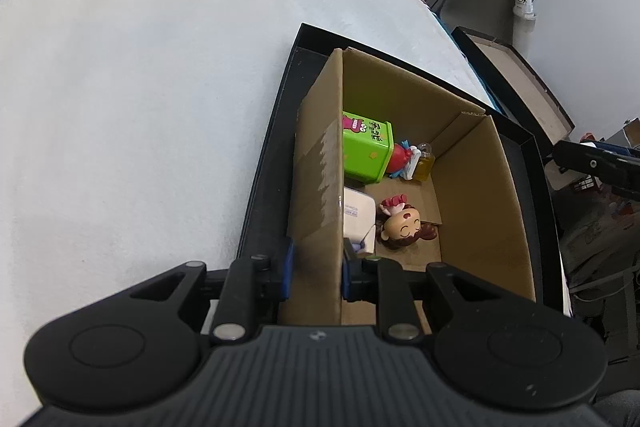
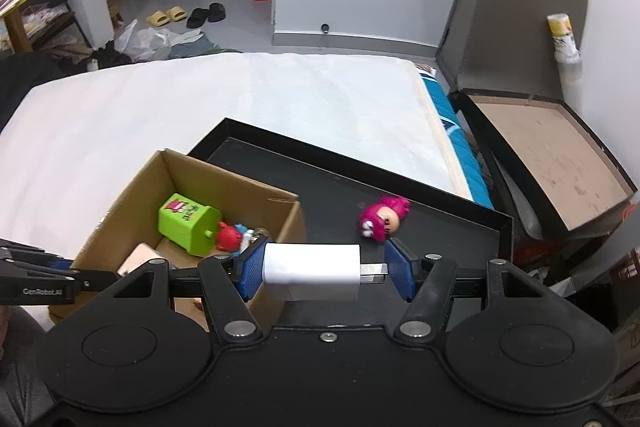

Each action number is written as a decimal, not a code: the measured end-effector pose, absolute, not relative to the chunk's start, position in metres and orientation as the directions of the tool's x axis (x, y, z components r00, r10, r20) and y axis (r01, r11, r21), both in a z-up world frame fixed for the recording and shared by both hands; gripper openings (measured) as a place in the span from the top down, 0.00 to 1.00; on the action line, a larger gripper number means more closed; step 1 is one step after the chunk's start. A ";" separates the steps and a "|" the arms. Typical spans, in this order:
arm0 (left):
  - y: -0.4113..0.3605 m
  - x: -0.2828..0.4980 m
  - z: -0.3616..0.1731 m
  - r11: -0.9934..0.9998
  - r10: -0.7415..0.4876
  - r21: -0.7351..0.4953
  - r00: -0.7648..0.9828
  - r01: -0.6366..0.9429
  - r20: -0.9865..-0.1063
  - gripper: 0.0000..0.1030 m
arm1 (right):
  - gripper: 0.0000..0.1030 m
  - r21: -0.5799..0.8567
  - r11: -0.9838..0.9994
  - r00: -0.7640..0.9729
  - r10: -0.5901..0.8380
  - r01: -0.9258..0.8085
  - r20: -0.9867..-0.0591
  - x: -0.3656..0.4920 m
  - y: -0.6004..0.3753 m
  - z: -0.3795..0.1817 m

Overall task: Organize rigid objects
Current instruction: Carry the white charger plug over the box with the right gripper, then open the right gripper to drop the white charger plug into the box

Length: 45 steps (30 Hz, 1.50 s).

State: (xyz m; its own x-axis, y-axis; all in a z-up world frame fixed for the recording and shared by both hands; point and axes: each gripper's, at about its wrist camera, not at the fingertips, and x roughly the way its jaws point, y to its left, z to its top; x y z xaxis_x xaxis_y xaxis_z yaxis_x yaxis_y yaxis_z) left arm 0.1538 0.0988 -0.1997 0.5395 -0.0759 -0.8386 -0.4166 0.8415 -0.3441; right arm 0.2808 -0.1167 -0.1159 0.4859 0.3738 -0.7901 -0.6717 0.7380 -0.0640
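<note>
A: Over the black tray [image 2: 460, 227], your right claw [image 2: 322, 273] is carrying a white charger [image 2: 312, 269]. Its blue pads [image 2: 252, 269] are pressing the charger from both ends: one on the body, the other on the metal prongs. The charger is hanging above the tray floor, just beside the near right corner of the cardboard box [image 2: 120, 211].

B: And your left claw [image 1: 316, 275]?

A: It is pinching the box's left wall [image 1: 320, 187], one pad outside, one inside, jaws drawn in tight on the cardboard. The box is sitting inside the tray, which is lying on the white bed [image 1: 140, 107].

B: Box contents, from the left wrist view?

A: You are looking at a green tin [image 1: 366, 147] on its side at the far end, a red figure [image 1: 402, 157] touching it, and a small yellowish bottle [image 1: 424, 163] beside that. Nearer, a brown-haired doll [image 1: 404, 227] is lying face up beside a white boxy item [image 1: 358, 215] against the left wall.

B: Anything loose on the tray?

A: A pink plush-like toy [image 2: 382, 217] is lying on the tray floor, right of the box and apart from it.
</note>
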 end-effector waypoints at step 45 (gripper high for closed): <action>0.108 0.147 -0.202 0.819 -0.126 -0.415 0.582 -0.396 -0.803 0.78 | 0.37 -0.039 0.682 0.378 0.356 -0.730 -0.855 0.268 -0.064 -0.122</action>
State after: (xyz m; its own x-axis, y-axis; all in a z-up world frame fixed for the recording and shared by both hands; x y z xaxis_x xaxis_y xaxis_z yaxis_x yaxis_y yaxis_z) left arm 0.1474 0.1075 -0.2018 0.5821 -0.1263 -0.8033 -0.3955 0.8192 -0.4154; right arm 0.2681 -0.0643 -0.1219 0.3784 0.3558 -0.8545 -0.7302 0.6821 -0.0393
